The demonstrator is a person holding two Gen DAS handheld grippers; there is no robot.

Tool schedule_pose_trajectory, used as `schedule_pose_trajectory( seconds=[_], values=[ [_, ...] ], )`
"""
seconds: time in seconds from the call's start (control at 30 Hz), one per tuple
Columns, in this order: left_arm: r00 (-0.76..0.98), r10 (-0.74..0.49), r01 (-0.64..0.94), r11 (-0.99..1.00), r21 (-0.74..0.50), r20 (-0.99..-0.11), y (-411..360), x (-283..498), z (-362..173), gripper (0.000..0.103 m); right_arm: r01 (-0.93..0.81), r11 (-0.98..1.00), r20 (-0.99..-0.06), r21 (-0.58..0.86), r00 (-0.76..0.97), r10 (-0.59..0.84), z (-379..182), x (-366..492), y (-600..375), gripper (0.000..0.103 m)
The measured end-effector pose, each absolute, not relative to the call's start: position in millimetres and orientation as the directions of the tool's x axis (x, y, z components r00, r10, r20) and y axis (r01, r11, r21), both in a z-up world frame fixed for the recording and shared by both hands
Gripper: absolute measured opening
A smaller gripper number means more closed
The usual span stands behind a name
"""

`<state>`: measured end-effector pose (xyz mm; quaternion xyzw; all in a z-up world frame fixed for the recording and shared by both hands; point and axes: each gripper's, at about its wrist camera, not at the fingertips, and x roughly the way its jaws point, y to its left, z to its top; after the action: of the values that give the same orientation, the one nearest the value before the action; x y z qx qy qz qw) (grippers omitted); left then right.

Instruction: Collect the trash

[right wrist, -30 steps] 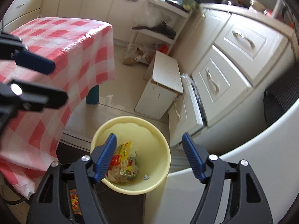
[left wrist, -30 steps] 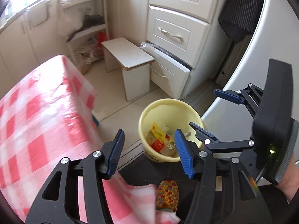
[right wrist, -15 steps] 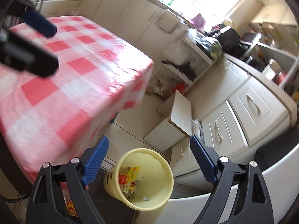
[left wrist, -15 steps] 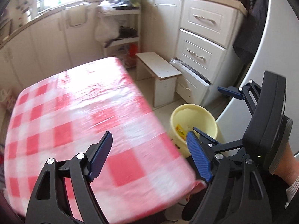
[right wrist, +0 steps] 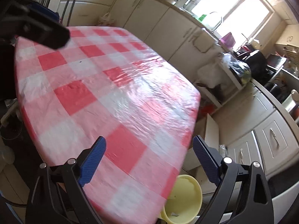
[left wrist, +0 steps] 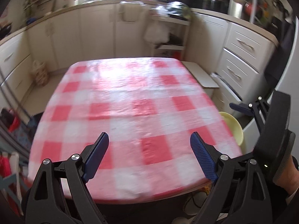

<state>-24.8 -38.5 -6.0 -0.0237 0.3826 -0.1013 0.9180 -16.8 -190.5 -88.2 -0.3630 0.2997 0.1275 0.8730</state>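
Yellow plastic bin (right wrist: 182, 199) is seen upright on the floor, mouth up, tucked just beside the checked table (right wrist: 104, 100) edge. Both the left gripper (left wrist: 149, 155) and right gripper (right wrist: 149, 158) are opening, nothing between the jaws. Bin contents probably scraps, too blurry.

We see a table (left wrist: 130, 100) under a red-and-white checked plastic cloth, its glossy top bare and streaked with window glare. Past its far edge, at twelve o'clock in the left wrist view, cream cabinets (left wrist: 93, 35) run beneath a long worktop. At one o'clock stands a white open shelf unit (left wrist: 169, 35) with a pale plastic bag (left wrist: 156, 34) hanging from it. At two o'clock a low white stool (left wrist: 202, 76) sits just beside the table's corner, and a bank of cream drawers (left wrist: 241, 56) with metal handles rises behind it. In the right wrist view a bright window (right wrist: 233, 13) fills one o'clock.
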Motion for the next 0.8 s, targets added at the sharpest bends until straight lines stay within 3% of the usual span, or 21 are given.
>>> schedule_pose_trajectory(
  seconds=[0.37,0.8],
  values=[
    [0.694,-0.122,0.035,0.990,-0.137,-0.710,31.4,-15.1,-23.2,0.087,-0.452,0.749,-0.687,-0.485,0.727,-0.006,-101.7,9.3,-169.5,0.090],
    [0.695,-0.105,0.092,0.994,-0.057,-0.711,11.1,-30.8,-14.0,0.094,-0.297,0.886,-0.702,-0.356,0.711,-0.043,-80.6,-22.4,-166.6,0.094]
  ],
)
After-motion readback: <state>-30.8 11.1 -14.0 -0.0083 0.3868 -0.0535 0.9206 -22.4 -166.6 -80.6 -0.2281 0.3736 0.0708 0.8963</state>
